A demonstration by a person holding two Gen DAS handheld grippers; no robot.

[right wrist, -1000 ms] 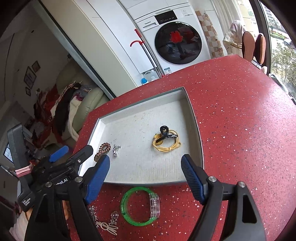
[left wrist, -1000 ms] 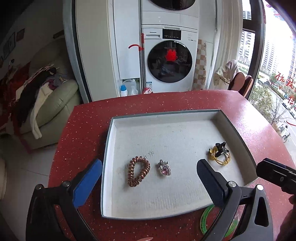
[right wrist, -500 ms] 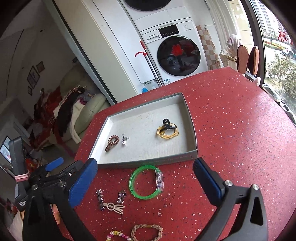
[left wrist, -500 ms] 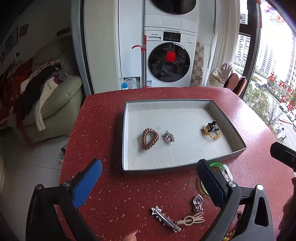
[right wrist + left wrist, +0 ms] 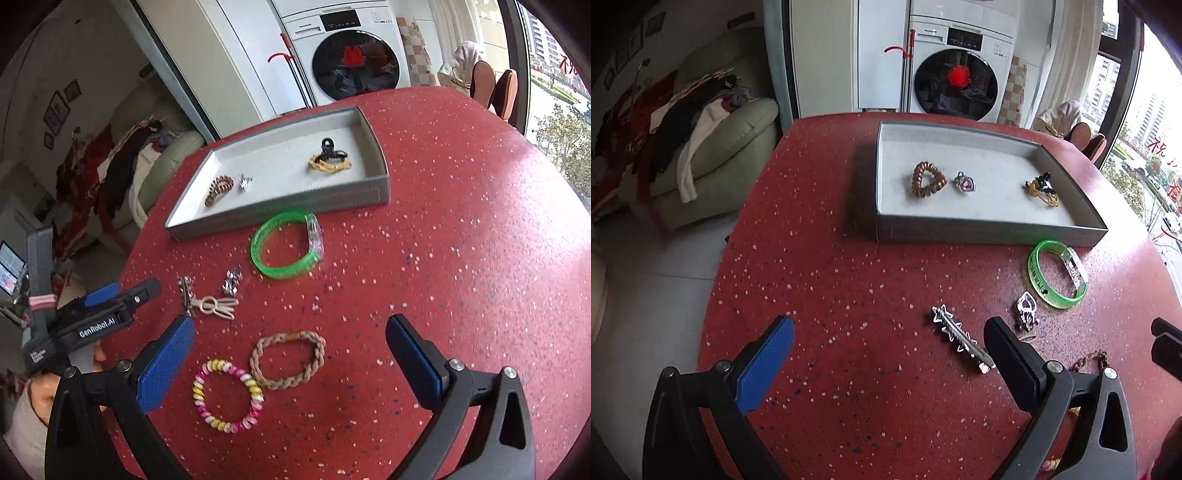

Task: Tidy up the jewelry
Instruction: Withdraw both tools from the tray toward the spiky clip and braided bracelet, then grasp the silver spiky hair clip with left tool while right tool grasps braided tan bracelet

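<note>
The grey tray (image 5: 990,229) sits on the red speckled desk (image 5: 849,280), and everything else is placed relative to it. Inside it lie three pieces: a coppery coil hair tie (image 5: 927,180) toward its left end, a small silver heart pendant (image 5: 964,182) just beside that, and a yellow band with a black claw clip (image 5: 1042,189) toward its right end, well apart from the other two.

Outside the tray, just in front of its near wall, lies the green bangle (image 5: 286,243), close to the wall, though contact cannot be told. Nearer the cameras than the bangle are a small silver charm (image 5: 231,282), a silver star hair clip (image 5: 960,341) and a beige looped hairpin (image 5: 217,306); the clip and hairpin touch or overlap. Farthest from the tray lie a braided tan bracelet (image 5: 288,360) and a pink-and-yellow coil bracelet (image 5: 227,393), touching at one edge.

The left gripper (image 5: 886,354) hovers over the desk in front of the tray, fingers spread wide and holding nothing, its right finger next to the star clip. The right gripper (image 5: 291,343) hangs above the two bracelets, its fingers likewise wide apart and empty.
</note>
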